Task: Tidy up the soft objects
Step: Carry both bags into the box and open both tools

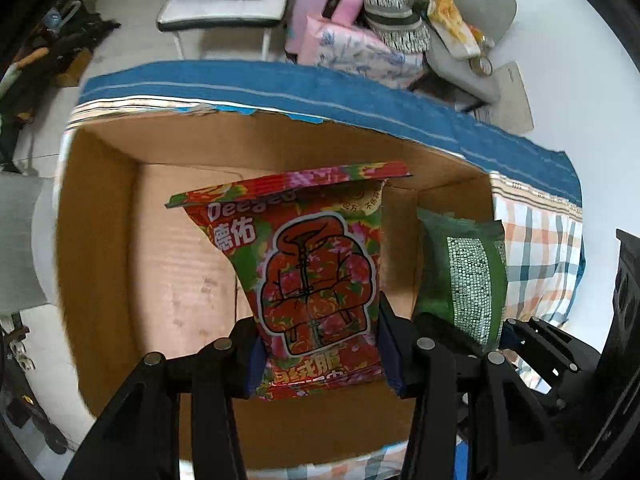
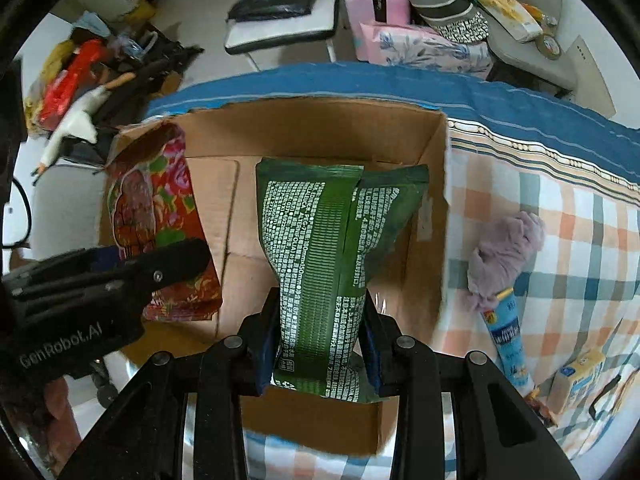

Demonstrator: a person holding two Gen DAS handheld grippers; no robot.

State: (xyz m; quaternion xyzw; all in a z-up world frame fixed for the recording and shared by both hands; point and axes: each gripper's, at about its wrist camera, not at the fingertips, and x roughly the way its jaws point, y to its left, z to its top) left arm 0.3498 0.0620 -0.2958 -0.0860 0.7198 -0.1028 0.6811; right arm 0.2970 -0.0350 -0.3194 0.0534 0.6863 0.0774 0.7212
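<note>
My left gripper (image 1: 320, 360) is shut on a red flowered soft pack (image 1: 316, 264) and holds it over the open cardboard box (image 1: 120, 220). My right gripper (image 2: 320, 340) is shut on a green soft pack (image 2: 332, 240) and holds it over the same box (image 2: 432, 200). The green pack shows at the right in the left wrist view (image 1: 468, 276). The red pack (image 2: 160, 216) and the left gripper (image 2: 112, 276) show at the left in the right wrist view. Both packs hang side by side inside the box opening.
The box stands on a plaid cloth with a blue band (image 2: 560, 240). On the cloth to the right lie a purple fluffy cloth (image 2: 508, 248), a blue tube (image 2: 508, 336) and a small carton (image 2: 580, 376). Behind are a chair (image 1: 224, 8), a pink suitcase (image 1: 320, 4) and clutter.
</note>
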